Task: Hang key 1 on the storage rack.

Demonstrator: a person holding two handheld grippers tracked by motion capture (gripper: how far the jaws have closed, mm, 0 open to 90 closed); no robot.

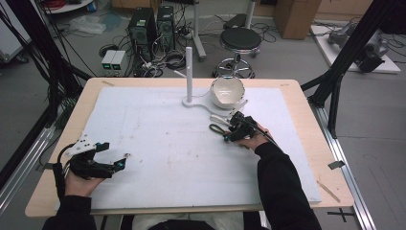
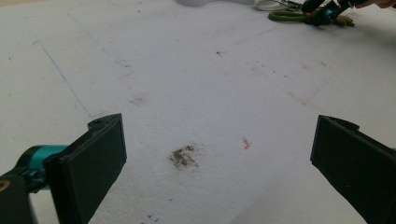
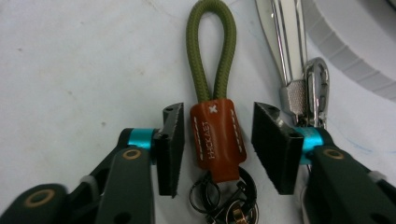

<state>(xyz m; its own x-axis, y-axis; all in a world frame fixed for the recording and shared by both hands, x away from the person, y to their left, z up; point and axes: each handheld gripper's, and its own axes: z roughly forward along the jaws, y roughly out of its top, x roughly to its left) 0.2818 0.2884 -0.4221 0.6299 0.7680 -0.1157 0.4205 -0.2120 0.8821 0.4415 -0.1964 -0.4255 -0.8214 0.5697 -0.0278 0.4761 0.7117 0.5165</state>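
Right gripper view: keychain [image 3: 218, 137] lies between the right hand-held gripper [image 3: 218, 147] jaws; half-open, pads not touching.

My left gripper [image 2: 219, 163] hovers wide open over the white mat [image 2: 187, 70], a dark smudge [image 2: 183, 157] between its jaws. Far beyond the smudge lies the green loop [image 2: 286, 17], my right gripper [image 2: 327, 11] beside it.

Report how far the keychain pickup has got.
Done: the right gripper straddles the keychain's brown leather tab. In hand: a gap still shows at each pad, so no grip yet. Left: clamping and lifting it off the white mat. The left gripper waits open.
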